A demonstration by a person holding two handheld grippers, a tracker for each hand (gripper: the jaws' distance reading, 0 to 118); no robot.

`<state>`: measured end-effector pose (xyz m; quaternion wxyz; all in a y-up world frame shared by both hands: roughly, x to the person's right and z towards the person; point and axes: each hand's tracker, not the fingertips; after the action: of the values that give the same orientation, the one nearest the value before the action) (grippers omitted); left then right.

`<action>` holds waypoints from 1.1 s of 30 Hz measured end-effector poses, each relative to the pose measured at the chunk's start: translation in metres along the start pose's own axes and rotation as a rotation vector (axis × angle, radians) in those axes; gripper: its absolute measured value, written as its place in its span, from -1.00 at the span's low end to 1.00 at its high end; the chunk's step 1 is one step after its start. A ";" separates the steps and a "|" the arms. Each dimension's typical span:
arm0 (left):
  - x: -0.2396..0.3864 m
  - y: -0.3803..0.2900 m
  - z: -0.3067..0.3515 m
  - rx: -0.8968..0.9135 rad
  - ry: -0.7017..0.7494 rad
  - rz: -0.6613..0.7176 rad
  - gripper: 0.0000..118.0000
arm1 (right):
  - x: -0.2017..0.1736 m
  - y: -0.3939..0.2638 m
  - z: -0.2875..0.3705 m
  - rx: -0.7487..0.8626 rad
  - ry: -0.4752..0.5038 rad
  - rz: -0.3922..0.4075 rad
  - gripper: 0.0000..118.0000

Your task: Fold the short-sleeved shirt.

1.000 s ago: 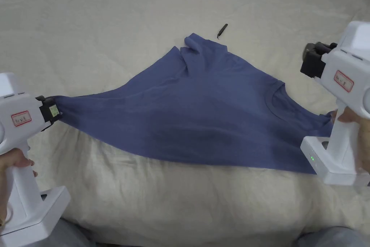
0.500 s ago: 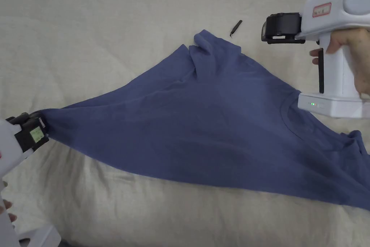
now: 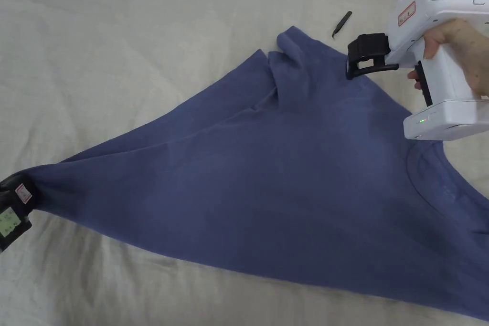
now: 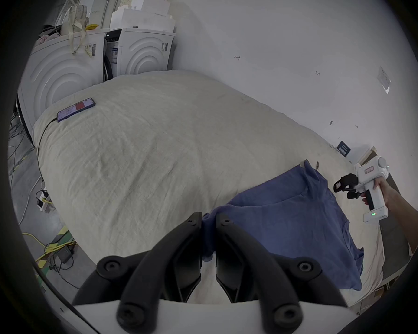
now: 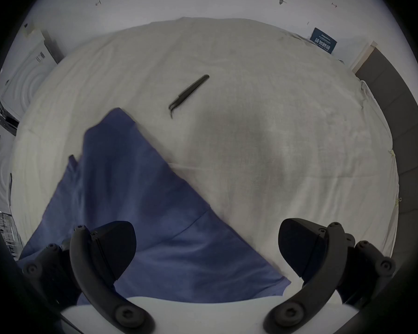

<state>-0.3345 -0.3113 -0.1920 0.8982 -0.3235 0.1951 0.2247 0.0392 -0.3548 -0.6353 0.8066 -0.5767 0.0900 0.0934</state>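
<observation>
A blue short-sleeved shirt point(image 3: 286, 174) lies spread on the beige bed cover point(image 3: 119, 45), pulled out to a point at the left. My left gripper point(image 3: 21, 193) is shut on that left corner; in the left gripper view the blue cloth point(image 4: 287, 218) runs between the left gripper's point(image 4: 209, 218) closed jaws. My right gripper point(image 3: 356, 60) hovers open over the shirt's far edge, just right of a folded-over sleeve point(image 3: 291, 59). In the right gripper view the right gripper's point(image 5: 206, 250) jaws stand wide apart above the shirt point(image 5: 135, 206), with nothing between them.
Black tweezers point(image 3: 342, 24) lie on the cover just beyond the shirt's far edge, ahead of the right gripper. A phone point(image 4: 75, 109) with a cable rests on the bed's far left corner. Washing machines point(image 4: 65, 74) and a white wall stand behind the bed.
The right gripper has swung from the near right side across to the shirt's far edge and dropped toward it, still open. The left gripper keeps its hold on the corner.
</observation>
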 end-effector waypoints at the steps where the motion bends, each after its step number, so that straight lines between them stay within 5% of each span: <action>1: 0.001 0.000 -0.001 -0.004 0.002 -0.002 -0.89 | 0.001 0.000 -0.006 0.001 0.001 0.003 0.98; 4: 0.001 -0.002 -0.003 -0.011 0.004 0.007 -0.89 | 0.002 -0.004 -0.018 -0.018 0.008 0.001 0.83; 11: 0.003 -0.004 -0.007 -0.027 0.007 0.013 -0.89 | 0.003 -0.014 -0.027 -0.037 0.052 0.016 0.11; 14: 0.004 -0.005 -0.009 -0.035 0.010 0.011 -0.89 | 0.001 -0.013 -0.024 -0.037 0.064 0.022 -0.35; 16: 0.004 -0.005 -0.009 -0.037 0.008 0.016 -0.89 | 0.000 -0.013 -0.018 -0.039 0.070 0.042 -0.91; 33: 0.002 0.003 0.005 -0.010 -0.048 0.035 -0.89 | 0.015 -0.032 0.093 0.126 0.170 0.032 -0.96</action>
<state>-0.3332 -0.3052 -0.1908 0.8970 -0.3192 0.1778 0.2489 0.0649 -0.2765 -0.5806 0.8291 -0.5291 0.1731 0.0509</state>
